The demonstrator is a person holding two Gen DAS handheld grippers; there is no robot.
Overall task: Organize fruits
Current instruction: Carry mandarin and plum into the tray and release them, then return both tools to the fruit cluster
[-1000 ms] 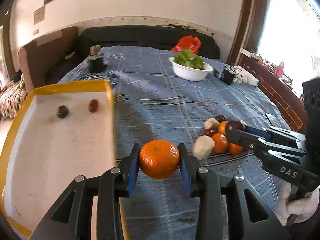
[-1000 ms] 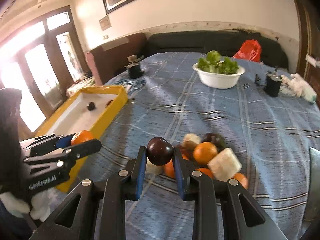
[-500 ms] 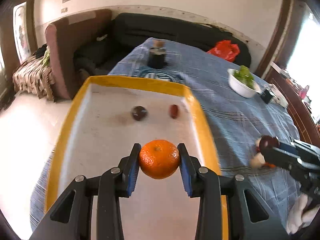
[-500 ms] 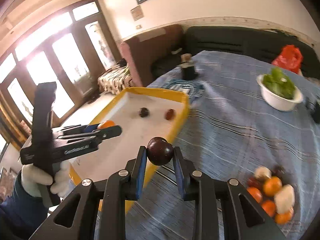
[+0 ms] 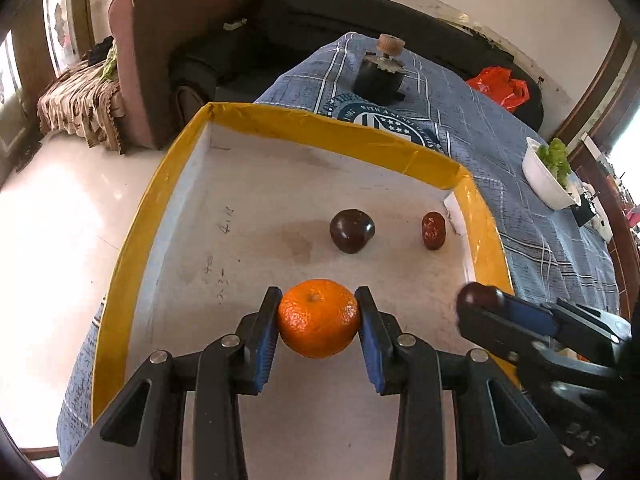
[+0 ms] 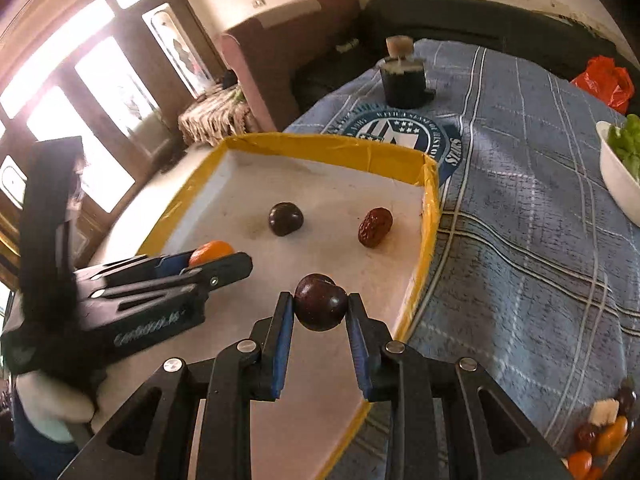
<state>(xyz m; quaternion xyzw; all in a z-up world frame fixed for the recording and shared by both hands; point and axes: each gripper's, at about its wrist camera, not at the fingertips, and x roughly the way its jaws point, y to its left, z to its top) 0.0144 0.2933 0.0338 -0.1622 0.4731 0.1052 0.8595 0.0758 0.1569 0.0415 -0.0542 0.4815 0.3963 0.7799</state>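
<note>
A dark jar [image 5: 380, 76] stands on the blue-clothed table [image 6: 520, 208] beyond the tray's far wall; a white bowl [image 5: 546, 178] of greens sits far right. The yellow-rimmed tray [image 5: 336, 130] holds a dark plum [image 5: 352, 231] and a red date [image 5: 433, 230], apart. Over it, the left claw [image 5: 319, 324] grips an orange [image 5: 318, 322], and the right claw [image 6: 320, 309] pinches a second plum [image 6: 321, 301]. More fruit [image 6: 604, 432] lies near right on the cloth.
</note>
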